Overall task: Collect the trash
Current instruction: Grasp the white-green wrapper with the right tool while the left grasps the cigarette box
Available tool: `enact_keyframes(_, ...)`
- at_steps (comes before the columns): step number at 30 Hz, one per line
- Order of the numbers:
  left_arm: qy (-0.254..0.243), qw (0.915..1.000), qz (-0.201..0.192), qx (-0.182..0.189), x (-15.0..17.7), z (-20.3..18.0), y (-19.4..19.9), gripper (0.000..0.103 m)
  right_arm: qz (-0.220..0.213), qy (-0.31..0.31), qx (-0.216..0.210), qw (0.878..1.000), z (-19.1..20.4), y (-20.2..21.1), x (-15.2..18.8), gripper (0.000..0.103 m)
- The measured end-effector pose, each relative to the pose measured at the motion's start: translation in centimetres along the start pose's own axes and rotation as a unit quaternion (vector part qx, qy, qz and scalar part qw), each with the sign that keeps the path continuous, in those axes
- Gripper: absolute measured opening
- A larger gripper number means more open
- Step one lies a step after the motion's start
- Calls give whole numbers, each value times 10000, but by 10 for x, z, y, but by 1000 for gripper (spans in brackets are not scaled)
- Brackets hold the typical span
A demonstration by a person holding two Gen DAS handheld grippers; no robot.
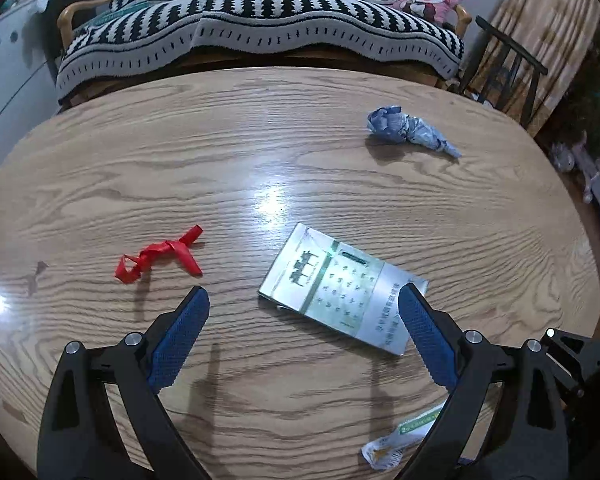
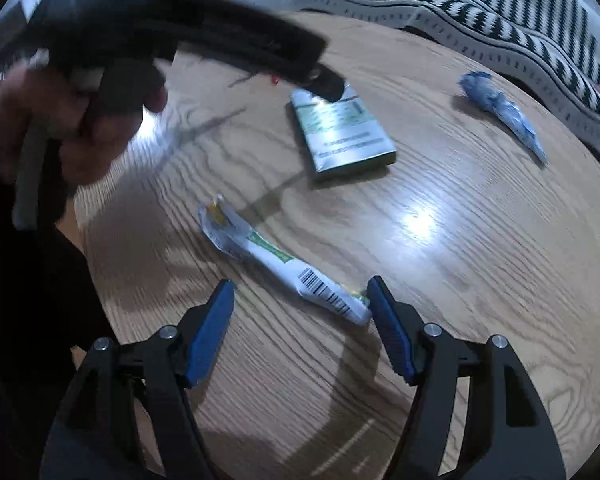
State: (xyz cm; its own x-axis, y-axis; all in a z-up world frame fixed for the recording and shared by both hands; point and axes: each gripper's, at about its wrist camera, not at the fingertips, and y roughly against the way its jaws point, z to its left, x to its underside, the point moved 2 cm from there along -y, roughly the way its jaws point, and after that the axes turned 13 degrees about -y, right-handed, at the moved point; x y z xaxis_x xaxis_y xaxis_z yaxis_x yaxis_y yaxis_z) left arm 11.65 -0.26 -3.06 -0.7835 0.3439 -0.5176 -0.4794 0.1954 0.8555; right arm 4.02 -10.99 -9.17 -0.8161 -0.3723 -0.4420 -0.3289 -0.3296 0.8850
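Observation:
On the wooden table (image 1: 220,140) lie a silver-green cigarette pack (image 1: 332,292), a red ribbon scrap (image 1: 160,256), a crumpled blue wrapper (image 1: 408,126) and a white-green wrapper (image 1: 404,436). My left gripper (image 1: 304,300) is open above the table, its right finger over the pack's near corner. In the right wrist view my right gripper (image 2: 300,292) is open, with the white-green wrapper (image 2: 284,264) lying between and just beyond its fingers. The pack (image 2: 340,132) and blue wrapper (image 2: 500,112) lie farther off.
A sofa with a black-and-white striped blanket (image 1: 260,20) and a pink plush toy (image 1: 428,0) stands behind the table. A dark chair (image 1: 508,68) is at the right. The hand holding the left gripper (image 2: 80,120) fills the upper left of the right wrist view.

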Motion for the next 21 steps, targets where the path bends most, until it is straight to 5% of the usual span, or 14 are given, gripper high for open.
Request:
enact_keyframes(5, 72, 9999, 143, -2, 5, 7, -9, 93, -65, 243, -96, 9996, 10, 2, 6, 16)
enact_keyframes(12, 279, 9978, 492, -358, 0, -2, -23, 93, -162, 229, -167, 9995, 9, 21, 16, 10)
enact_keyframes(17, 697, 9940, 831, -174, -6, -11, -43, 93, -163, 85, -84, 9998, -5, 35, 26, 10)
enact_keyframes(21, 1055, 9917, 705, -194, -22, -12, -54, 94, -270, -20, -50, 9996, -17, 51, 39, 10)
